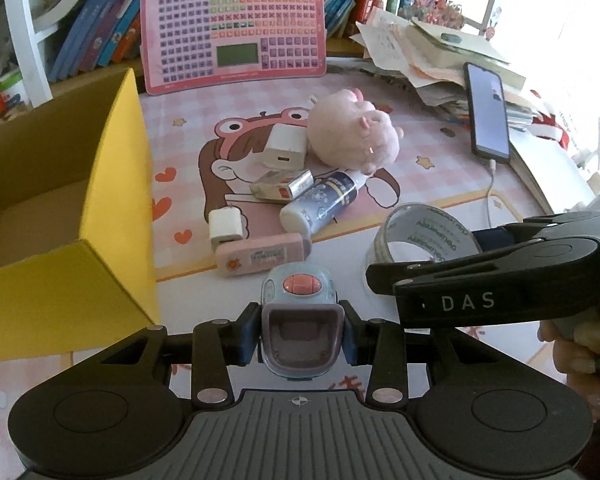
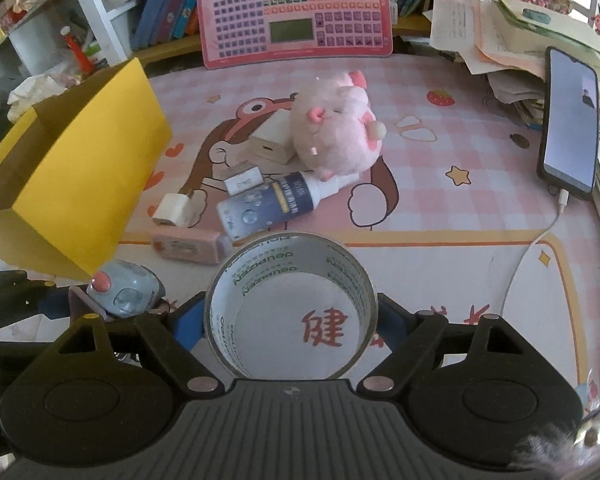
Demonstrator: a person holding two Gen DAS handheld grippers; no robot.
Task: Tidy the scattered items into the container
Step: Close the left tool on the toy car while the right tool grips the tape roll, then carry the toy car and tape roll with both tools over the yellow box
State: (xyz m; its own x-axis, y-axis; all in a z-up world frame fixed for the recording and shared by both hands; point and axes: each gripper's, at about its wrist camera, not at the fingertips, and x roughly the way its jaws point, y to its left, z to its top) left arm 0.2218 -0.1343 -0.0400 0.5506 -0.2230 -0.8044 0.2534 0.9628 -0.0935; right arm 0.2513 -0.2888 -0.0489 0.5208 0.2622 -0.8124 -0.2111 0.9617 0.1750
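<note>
Both hands are busy at once here. The left hand-held gripper point(image 1: 300, 338) has its blue pads clamped on a little grey-blue gadget point(image 1: 298, 322) with a pink button on top, held low over the counter point(image 1: 440, 196) just in front of the yellow box point(image 1: 112, 184). The right hand-held gripper point(image 2: 290, 316) is squeezed around a tape roll point(image 2: 290, 308), one pad on each side, the roll lying flat so you look straight down through its hole. The two grippers sit side by side, gadget on the left, tape on the right. The box stands open at the left edge of the pink cartoon mat point(image 2: 460, 208). Still lying on the mat is a small heap: a pink plush pig point(image 2: 334, 128) leaning on a white charger point(image 1: 284, 146), a spray bottle point(image 2: 274, 204) on its side with its nozzle under the pig, a small carton point(image 1: 282, 186), a small white plug point(image 1: 226, 226) and a pink eraser-like case point(image 1: 262, 254) nearest the grippers. A phone point(image 2: 570, 124) is propped at the right against a pile of papers, cable plugged in.
</note>
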